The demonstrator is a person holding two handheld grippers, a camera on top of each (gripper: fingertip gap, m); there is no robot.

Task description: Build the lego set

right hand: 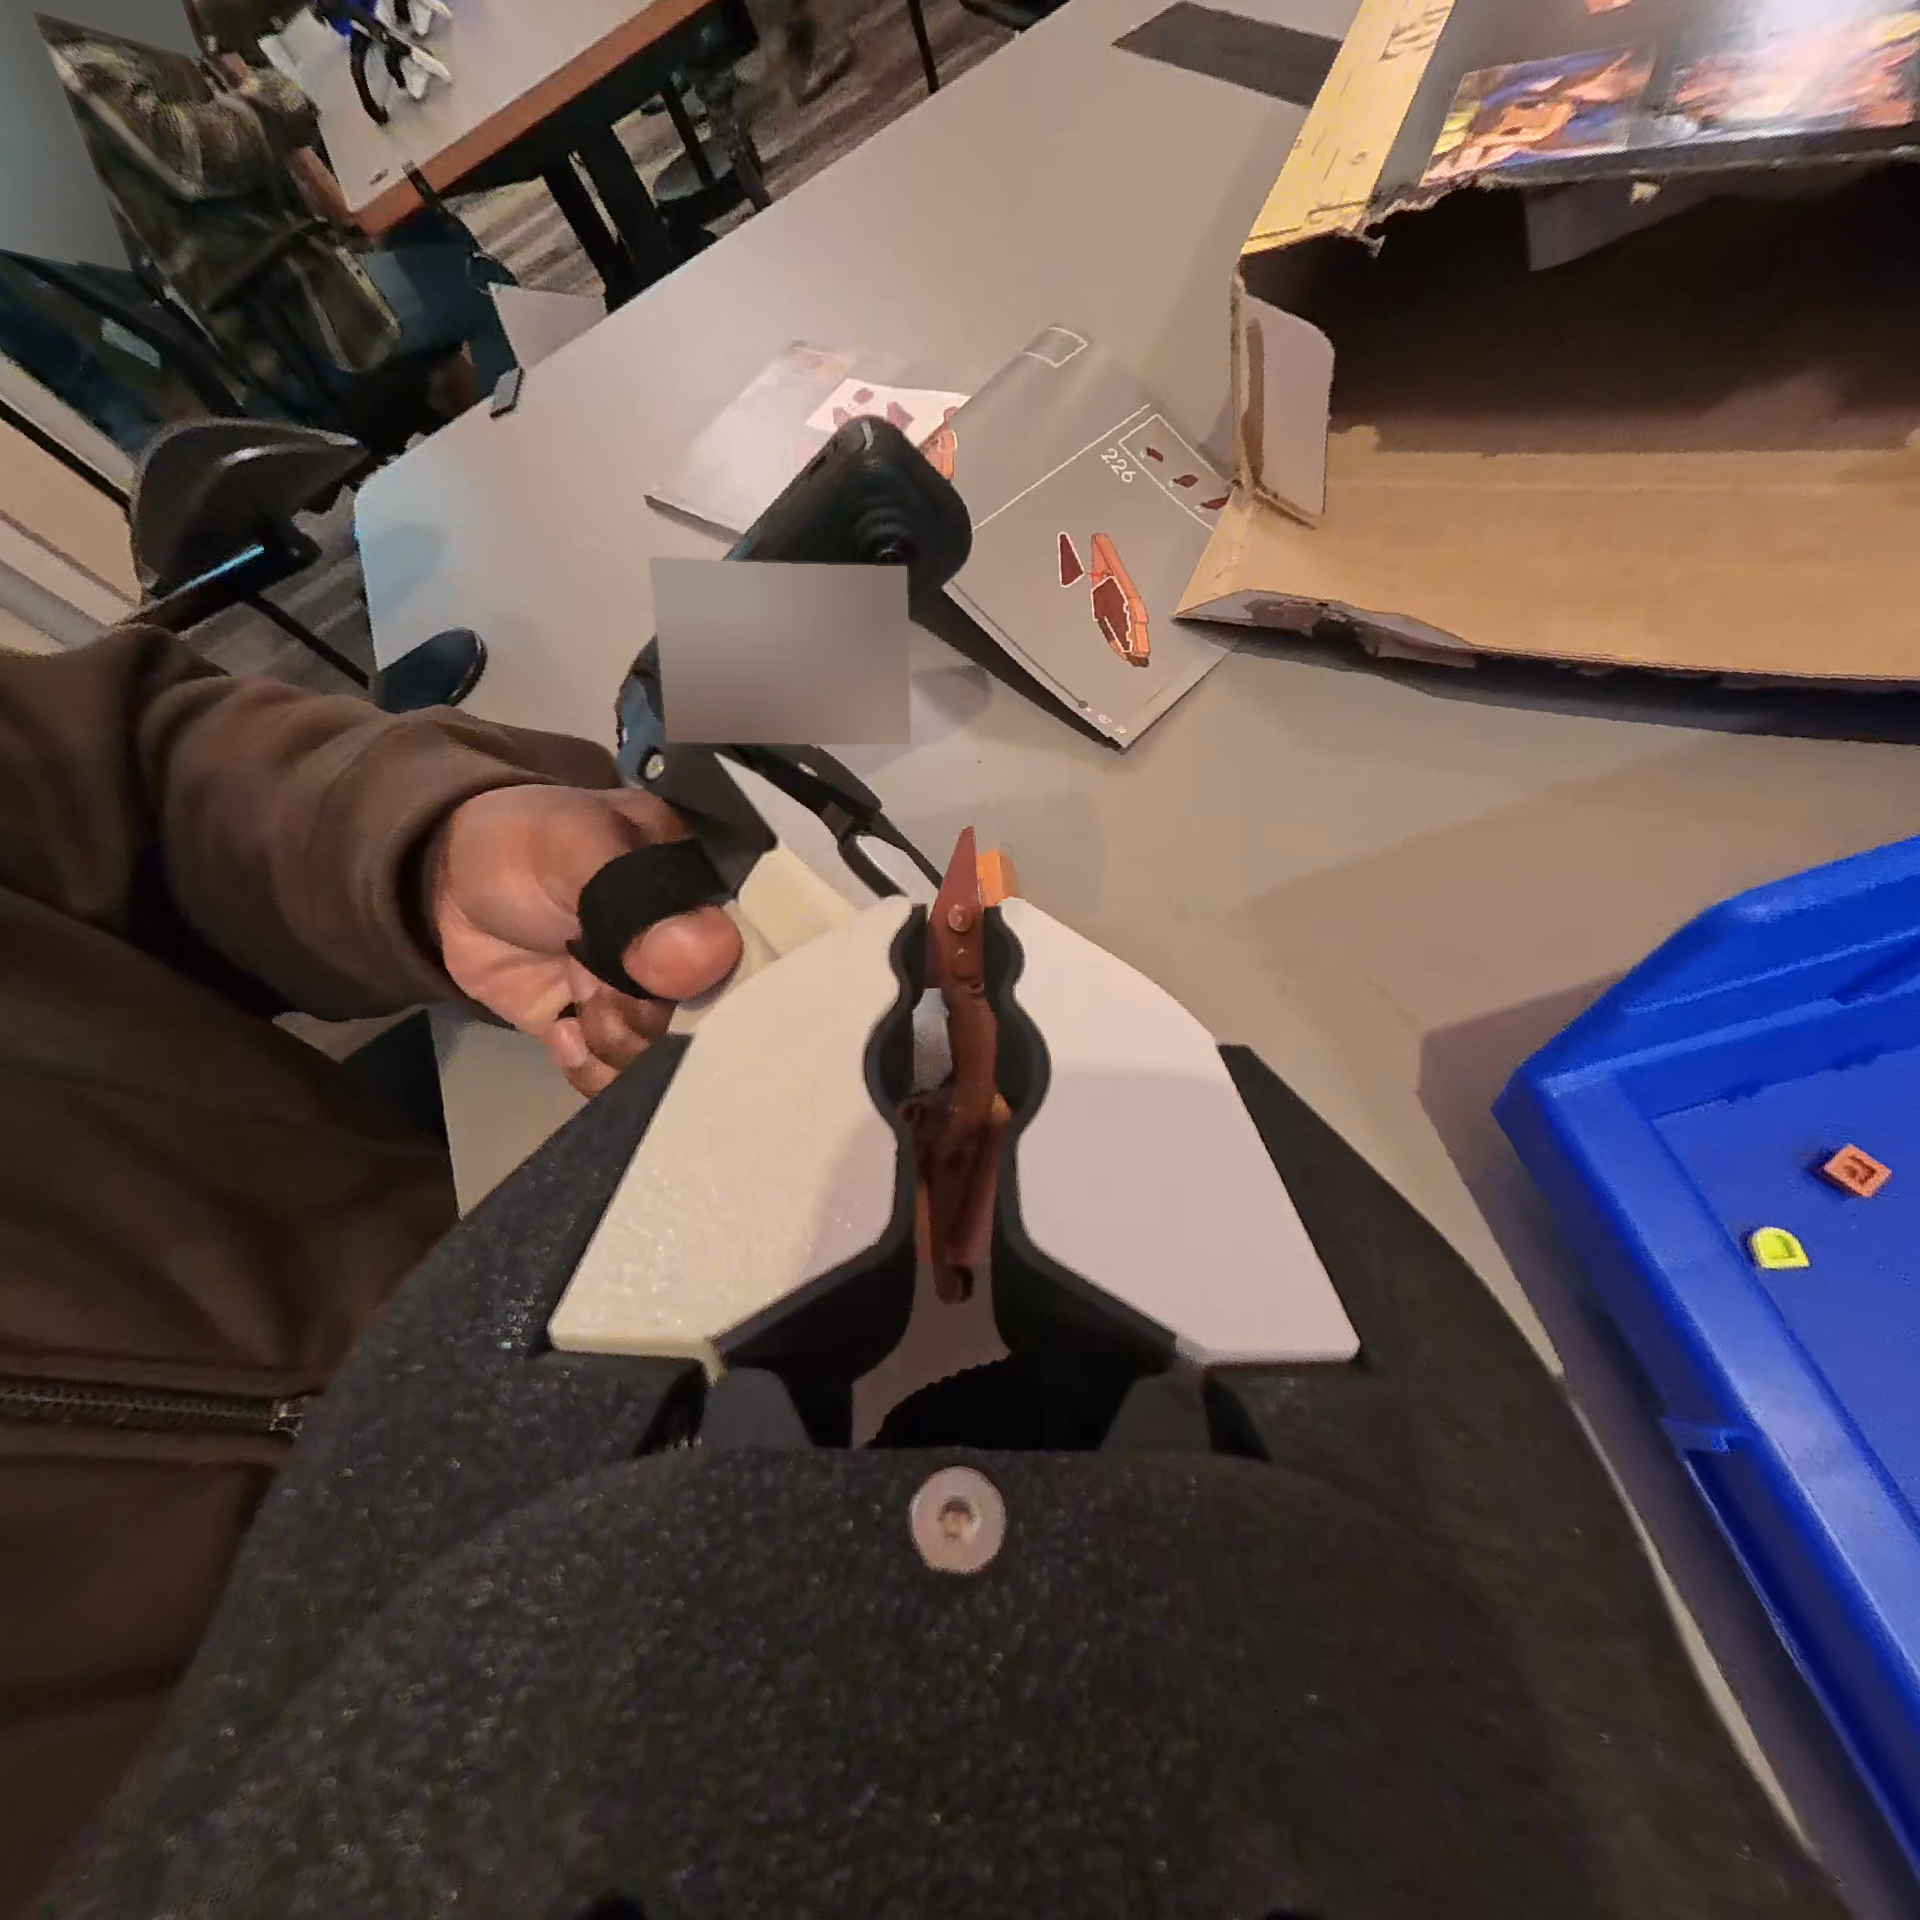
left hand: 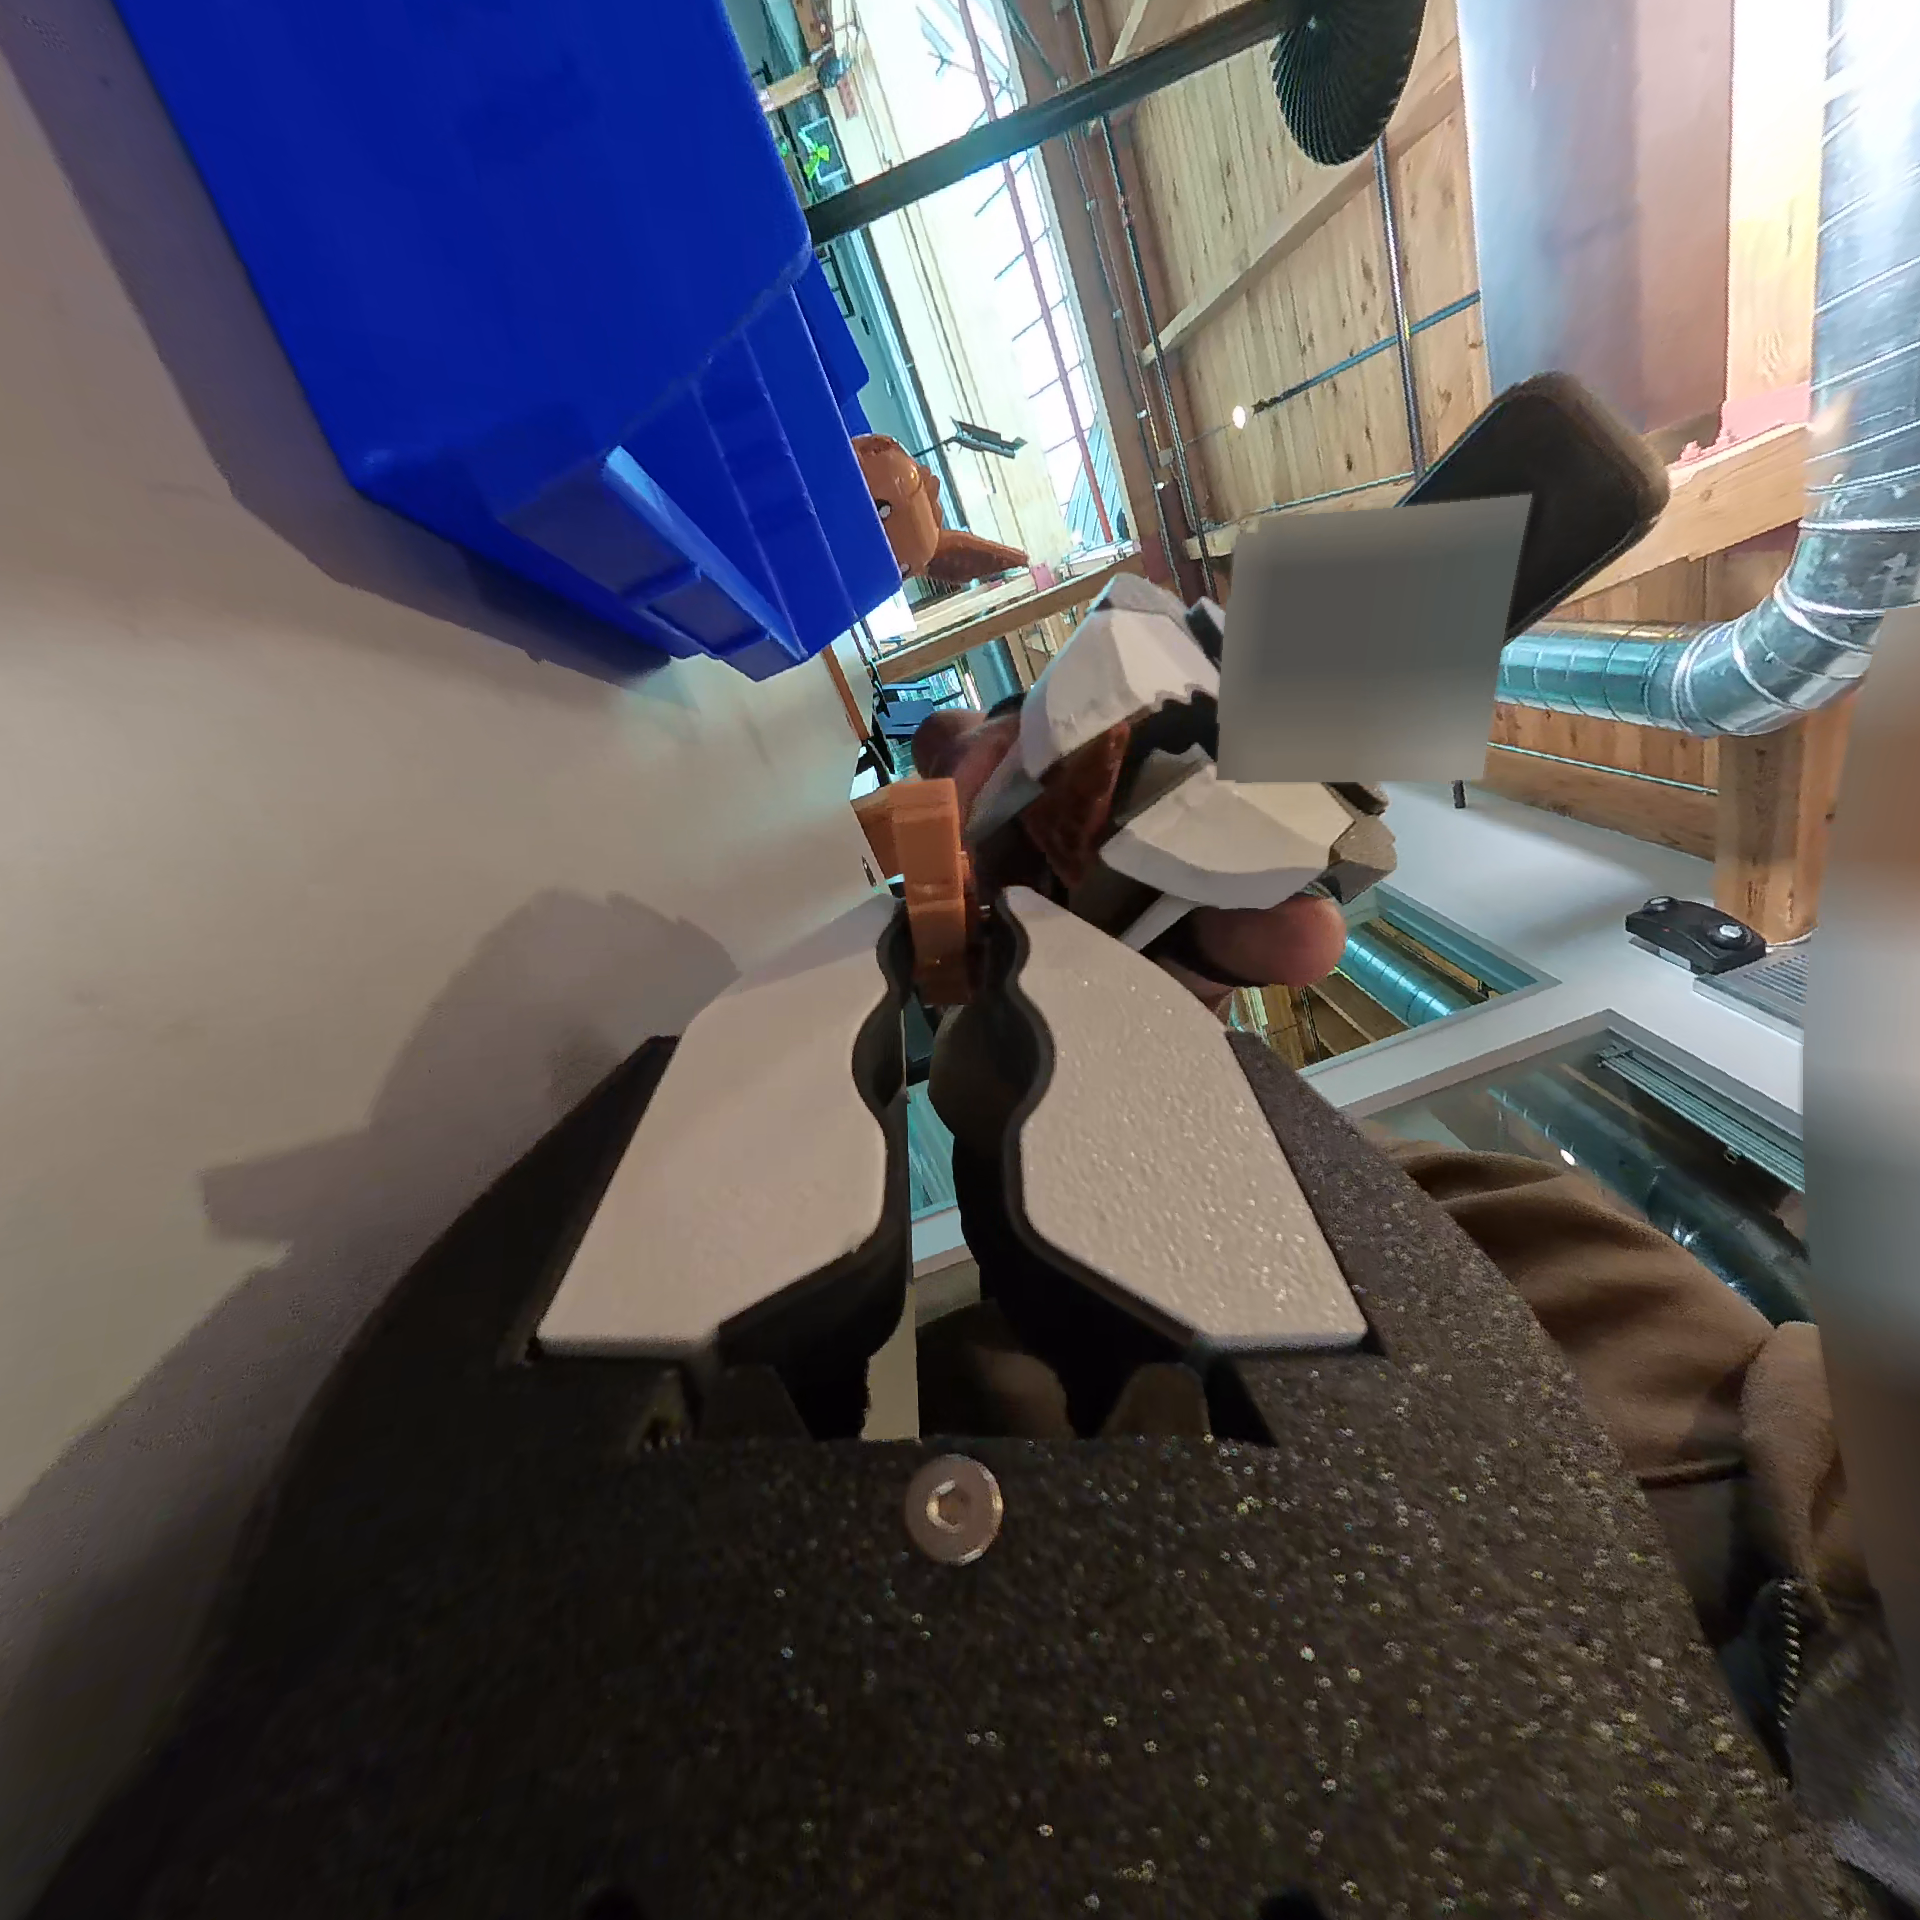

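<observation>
The grey tabletop [right hand: 1299, 852] lies under and ahead of the right fingers. Far ahead and to their right sits a torn open cardboard box [right hand: 1579, 520]. Near their right side is a blue bin [right hand: 1766, 1351] with a small orange piece [right hand: 1857, 1171] and a small yellow piece [right hand: 1779, 1248] lying inside. Ahead of the fingers and a bit left lies an open booklet [right hand: 1091, 561] with pictures of brown parts.

The right gripper [right hand: 961, 935] has its fingers squeezed on a long dark brown brick piece [right hand: 961, 1060]. The piece stands up between them, and its pointed end sticks out past the tips.

The left gripper [left hand: 948, 940] has its fingers squeezed on a small light brown brick piece [left hand: 935, 883]. It pokes out past the tips. Right beside it, just ahead, is the dark brown piece in the other gripper; I cannot tell if the two pieces touch. The blue bin [left hand: 499, 312] is ahead and to the left of these fingers.

A hand [right hand: 561, 935] in a brown sleeve [right hand: 239, 831] holds the left gripper, to the left of the right fingers.
</observation>
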